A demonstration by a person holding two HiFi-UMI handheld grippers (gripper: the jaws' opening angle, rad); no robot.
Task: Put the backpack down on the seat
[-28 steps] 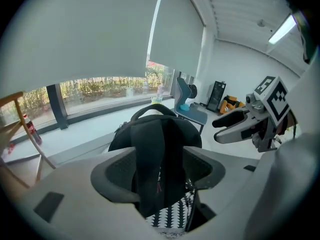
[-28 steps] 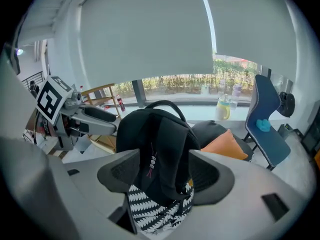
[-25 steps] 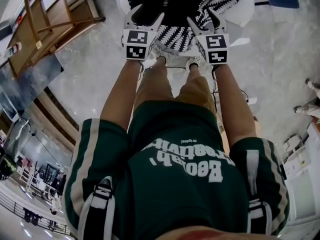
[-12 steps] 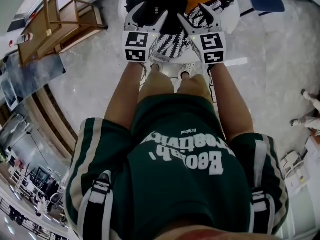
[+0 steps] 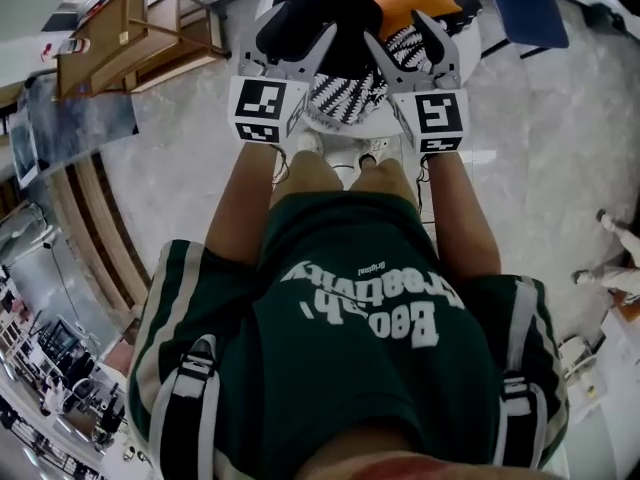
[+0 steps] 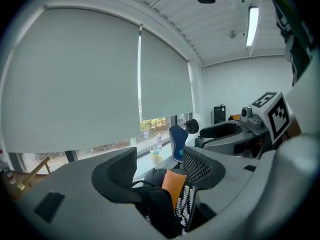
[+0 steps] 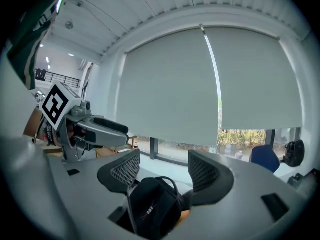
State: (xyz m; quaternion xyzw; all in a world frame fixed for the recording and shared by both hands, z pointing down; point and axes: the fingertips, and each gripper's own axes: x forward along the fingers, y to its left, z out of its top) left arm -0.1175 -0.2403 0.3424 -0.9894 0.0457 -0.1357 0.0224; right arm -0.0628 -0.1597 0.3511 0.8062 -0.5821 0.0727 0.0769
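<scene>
Both tongs have drawn back toward the person and sit a little farther apart. The left tongs (image 5: pixel 287 53) are spread, with the black top of the backpack (image 5: pixel 320 13) between their tips and not pinched. The right tongs (image 5: pixel 398 33) are spread too, over the backpack's striped side. The backpack lies on the white seat (image 5: pixel 335 128), just beyond the person's shoes (image 5: pixel 310 144). A wooden chair (image 5: pixel 140 28) stands well left of the backpack.

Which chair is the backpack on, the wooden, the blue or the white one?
The white seat, straight ahead under the backpack. The wooden chair stands off to the left, the blue chair to the right, neither bearing it.
</scene>
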